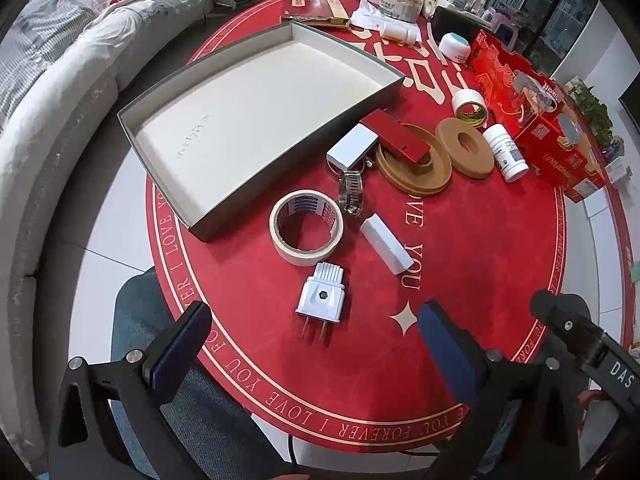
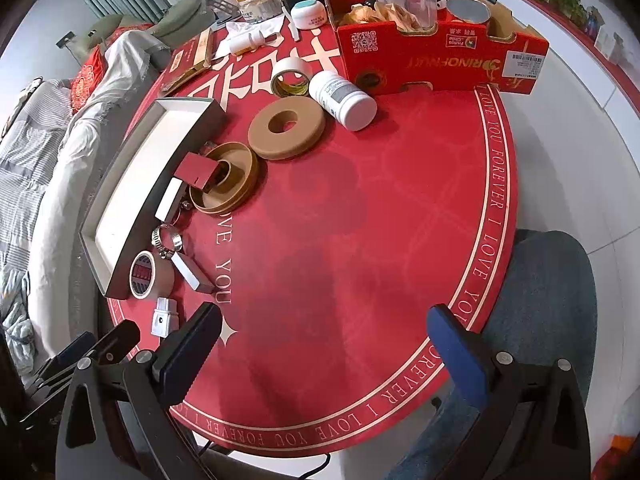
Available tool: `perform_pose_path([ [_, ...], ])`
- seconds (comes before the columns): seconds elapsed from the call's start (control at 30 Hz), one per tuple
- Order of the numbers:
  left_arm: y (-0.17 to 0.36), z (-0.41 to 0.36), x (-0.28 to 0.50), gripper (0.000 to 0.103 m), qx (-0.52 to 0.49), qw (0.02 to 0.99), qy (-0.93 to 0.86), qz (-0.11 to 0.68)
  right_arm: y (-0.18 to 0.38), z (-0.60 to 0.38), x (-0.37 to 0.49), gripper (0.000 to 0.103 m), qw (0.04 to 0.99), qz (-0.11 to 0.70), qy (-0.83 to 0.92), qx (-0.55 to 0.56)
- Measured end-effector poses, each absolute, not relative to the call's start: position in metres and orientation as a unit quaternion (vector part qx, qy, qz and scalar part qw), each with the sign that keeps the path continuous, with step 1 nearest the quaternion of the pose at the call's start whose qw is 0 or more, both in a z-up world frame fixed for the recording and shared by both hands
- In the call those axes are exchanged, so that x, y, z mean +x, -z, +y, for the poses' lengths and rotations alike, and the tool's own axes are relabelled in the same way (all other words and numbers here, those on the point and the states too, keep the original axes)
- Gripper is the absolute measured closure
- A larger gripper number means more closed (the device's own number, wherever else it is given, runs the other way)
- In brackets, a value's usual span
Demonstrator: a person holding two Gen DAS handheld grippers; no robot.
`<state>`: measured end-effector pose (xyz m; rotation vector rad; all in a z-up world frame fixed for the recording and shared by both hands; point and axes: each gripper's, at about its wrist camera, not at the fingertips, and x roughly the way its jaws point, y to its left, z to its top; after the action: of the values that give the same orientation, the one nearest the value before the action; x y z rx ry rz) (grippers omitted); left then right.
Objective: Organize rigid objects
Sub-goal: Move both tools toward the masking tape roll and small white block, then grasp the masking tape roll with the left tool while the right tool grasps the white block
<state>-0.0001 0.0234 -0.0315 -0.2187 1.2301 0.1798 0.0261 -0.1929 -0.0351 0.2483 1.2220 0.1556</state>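
The left wrist view looks straight into the grey tray, whose white floor is bare, while the right wrist view sees that tray only edge-on at its left and instead opens up the red cardboard box, which the left view shows only from the side. Taking the tray as landmark, left of it a sofa under a pale cover curves around the round table, which wears a red cloth ringed with "I LOVE YOU FOREVER" lettering; white floor tiles show beyond the rim. Just in front of the tray's near corner lies a roll of masking tape, and nearer the camera a white plug with its prongs toward the left gripper, whose blue-padded fingers stand spread wide and hold nothing. Right of the tape sit a metal hose clamp and a small white block. Against the tray's right wall lean a white box and a red box, the red one resting on a shallow wooden ring dish. Further right come a cork-coloured disc with a hole, a second tape roll and a white bottle on its side. The red cardboard box holds clear plastic packaging, crumpled wrappers and a round tin. The right gripper also hangs spread apart and empty above bare cloth, well right of the tray.
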Motion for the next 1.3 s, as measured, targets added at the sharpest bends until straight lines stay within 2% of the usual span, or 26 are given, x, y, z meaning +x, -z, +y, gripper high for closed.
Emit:
perform_pose_path([
  [0.4, 0.047, 0.060, -0.001, 0.000, -0.140, 0.790, -0.103, 0.587, 0.036, -0.193, 0.028, 0.000, 0.810, 0.572, -0.072, 0.109],
  [0.63, 0.065, 0.040, 0.014, 0.000, -0.099, 0.779, -0.085, 0.613, 0.041, -0.188, 0.035, 0.000, 0.803, 0.582, -0.081, 0.097],
  [1.3, 0.104, 0.065, 0.077, 0.000, -0.094, 0.779, -0.118, 0.609, 0.057, -0.186, 0.052, 0.000, 0.789, 0.604, -0.076, 0.083],
])
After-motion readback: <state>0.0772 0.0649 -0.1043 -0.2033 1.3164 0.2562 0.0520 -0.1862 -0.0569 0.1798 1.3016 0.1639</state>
